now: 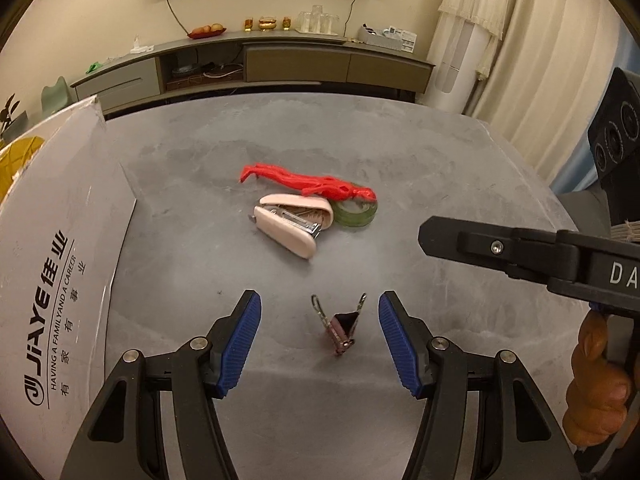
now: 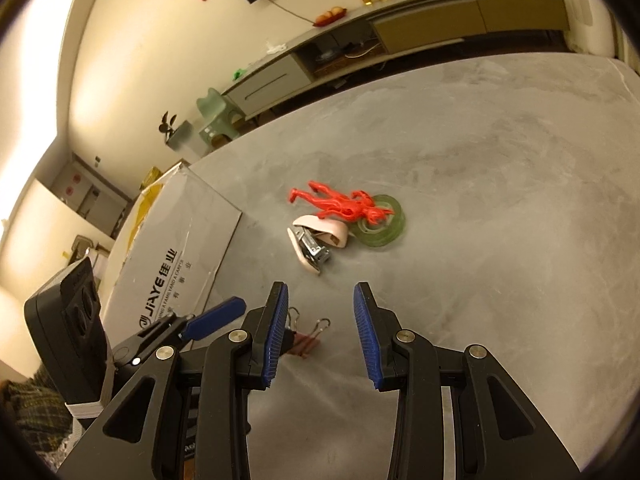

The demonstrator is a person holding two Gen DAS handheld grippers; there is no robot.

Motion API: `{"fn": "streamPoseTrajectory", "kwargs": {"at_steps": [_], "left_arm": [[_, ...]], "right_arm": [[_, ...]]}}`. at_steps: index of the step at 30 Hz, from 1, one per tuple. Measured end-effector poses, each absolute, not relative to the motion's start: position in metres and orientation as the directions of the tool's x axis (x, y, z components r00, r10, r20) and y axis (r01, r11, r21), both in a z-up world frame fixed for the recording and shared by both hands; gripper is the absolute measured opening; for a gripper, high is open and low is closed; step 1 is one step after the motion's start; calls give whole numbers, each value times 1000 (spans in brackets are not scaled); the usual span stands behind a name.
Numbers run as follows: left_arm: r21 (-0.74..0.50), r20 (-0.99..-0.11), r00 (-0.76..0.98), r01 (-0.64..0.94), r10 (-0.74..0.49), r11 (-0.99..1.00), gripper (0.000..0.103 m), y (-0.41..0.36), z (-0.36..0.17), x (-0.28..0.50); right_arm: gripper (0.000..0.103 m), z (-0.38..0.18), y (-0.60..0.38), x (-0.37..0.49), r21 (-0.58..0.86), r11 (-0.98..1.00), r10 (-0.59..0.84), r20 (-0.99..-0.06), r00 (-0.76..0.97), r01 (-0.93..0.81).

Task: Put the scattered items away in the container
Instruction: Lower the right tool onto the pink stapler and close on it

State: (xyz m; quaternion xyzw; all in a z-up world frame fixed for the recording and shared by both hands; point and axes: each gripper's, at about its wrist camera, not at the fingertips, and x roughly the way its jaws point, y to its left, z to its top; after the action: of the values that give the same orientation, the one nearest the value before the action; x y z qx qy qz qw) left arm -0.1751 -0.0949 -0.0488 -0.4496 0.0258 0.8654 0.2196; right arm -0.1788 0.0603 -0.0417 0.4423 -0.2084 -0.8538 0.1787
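Note:
A pink binder clip point(image 1: 339, 328) stands on the grey table between the open blue-padded fingers of my left gripper point(image 1: 320, 344), touching neither pad. Farther out lie a pink stapler point(image 1: 290, 224), a red toy figure point(image 1: 308, 182) and a green tape roll point(image 1: 356, 212), bunched together. My right gripper point(image 2: 320, 340) is open and holds nothing; the binder clip point(image 2: 306, 340) sits just left of its left finger point(image 2: 276, 332). The stapler point(image 2: 316, 242), red figure point(image 2: 340, 204) and tape roll point(image 2: 380, 222) lie ahead of it. The white cardboard box point(image 1: 60, 264) with "JIAYE" print stands at the left.
The right gripper's black body point(image 1: 520, 254) and a hand point(image 1: 596, 392) reach in from the right in the left wrist view. The cardboard box point(image 2: 176, 256) borders the table's left side. A low cabinet point(image 1: 256, 64) and curtains point(image 1: 540, 60) stand beyond the table's far edge.

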Motion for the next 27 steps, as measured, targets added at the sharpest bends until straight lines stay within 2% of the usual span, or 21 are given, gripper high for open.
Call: {"fn": "streamPoseTrajectory", "kwargs": {"at_steps": [9,20,27], "left_arm": [[-214,-801,-453,-393,391,-894,62,-100,-57,-183],[-198,-834,-415,-389,363,-900,62,-98,-78,-188],[-187,-838,-414,-393,355,-900,62,-103,-79,-180]], "right_arm": [[38,-55,19,-226,462,-875,-467,-728,-502,144],[35,-60,-23,-260,220,-943,-317,-819,-479,248],[35,-58,-34,-256,230,-917,-358,-833,-422,325]]}}
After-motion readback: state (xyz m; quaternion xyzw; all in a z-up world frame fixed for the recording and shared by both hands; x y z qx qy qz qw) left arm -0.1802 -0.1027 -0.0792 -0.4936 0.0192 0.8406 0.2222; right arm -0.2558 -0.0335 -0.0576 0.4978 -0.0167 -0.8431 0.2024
